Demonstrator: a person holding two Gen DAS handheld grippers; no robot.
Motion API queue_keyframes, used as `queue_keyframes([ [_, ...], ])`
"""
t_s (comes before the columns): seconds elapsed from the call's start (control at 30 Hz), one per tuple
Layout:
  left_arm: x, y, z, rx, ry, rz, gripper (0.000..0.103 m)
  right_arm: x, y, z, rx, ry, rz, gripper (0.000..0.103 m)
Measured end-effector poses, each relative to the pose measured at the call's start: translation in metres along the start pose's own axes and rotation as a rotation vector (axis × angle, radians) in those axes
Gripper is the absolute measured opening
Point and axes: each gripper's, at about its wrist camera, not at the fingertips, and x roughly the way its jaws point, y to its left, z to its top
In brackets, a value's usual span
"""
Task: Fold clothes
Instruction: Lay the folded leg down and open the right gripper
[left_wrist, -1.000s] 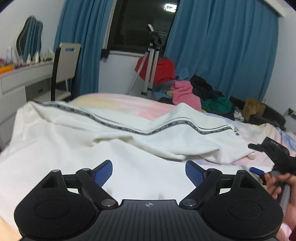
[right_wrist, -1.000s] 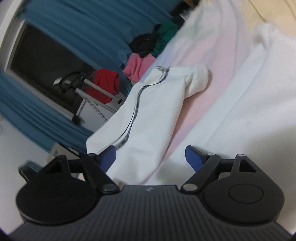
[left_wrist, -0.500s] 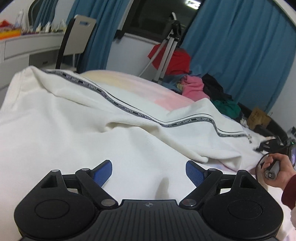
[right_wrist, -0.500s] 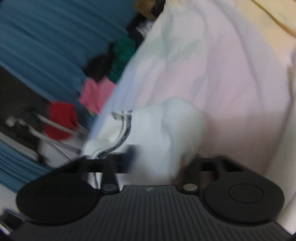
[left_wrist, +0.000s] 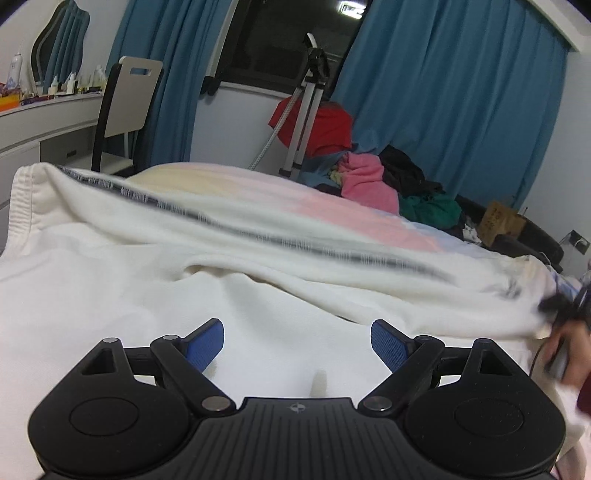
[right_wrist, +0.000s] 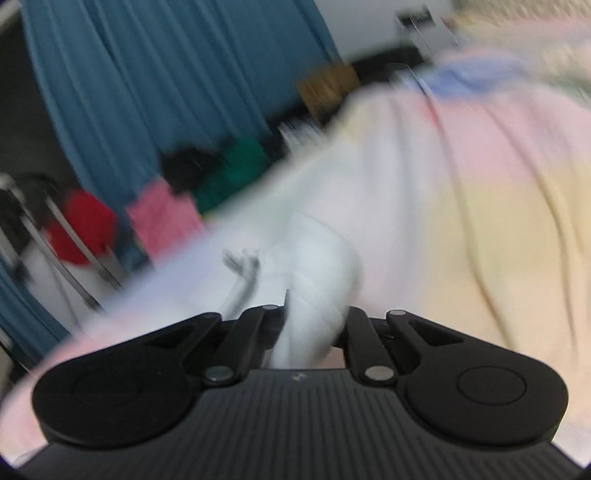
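Clamping now: my right gripper (right_wrist: 310, 321), gaping a second ago, has pinched the sleeve cuff (right_wrist: 317, 280) of the white sweatshirt (left_wrist: 147, 280), which lies spread across the bed (left_wrist: 258, 188) toward its near edge. Left gripper (left_wrist: 297, 343) hovers released over the body panel. Sleeve fold can start; the right view is heavily blurred.
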Motion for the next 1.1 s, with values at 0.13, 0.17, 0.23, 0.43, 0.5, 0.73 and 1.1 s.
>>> queue_keyframes([
  [0.13, -0.01, -0.002, 0.005, 0.005, -0.015, 0.011, 0.088, -0.001, -0.025, -0.021, -0.007, -0.004, 0.017, 0.008],
  [0.17, -0.013, -0.003, 0.006, 0.007, -0.019, 0.017, 0.088, -0.002, -0.024, -0.021, -0.011, -0.003, 0.013, 0.008],
  [0.23, -0.018, -0.003, 0.011, 0.01, -0.03, 0.02, 0.088, -0.002, -0.022, -0.018, -0.025, -0.002, 0.008, 0.009],
  [0.43, -0.03, -0.008, 0.022, 0.047, -0.056, 0.026, 0.089, -0.026, -0.008, -0.008, -0.106, 0.071, -0.009, 0.033],
  [0.5, -0.034, -0.01, 0.021, 0.056, -0.059, 0.02, 0.089, -0.042, -0.003, -0.004, -0.141, 0.068, -0.007, 0.056],
  [0.73, -0.061, -0.019, 0.015, 0.09, -0.1, 0.0, 0.092, -0.175, 0.024, -0.007, -0.291, -0.051, 0.175, 0.081],
  [1.1, -0.119, -0.033, -0.006, 0.171, -0.152, 0.006, 0.1, -0.319, 0.055, -0.084, -0.473, -0.065, 0.41, 0.081],
])
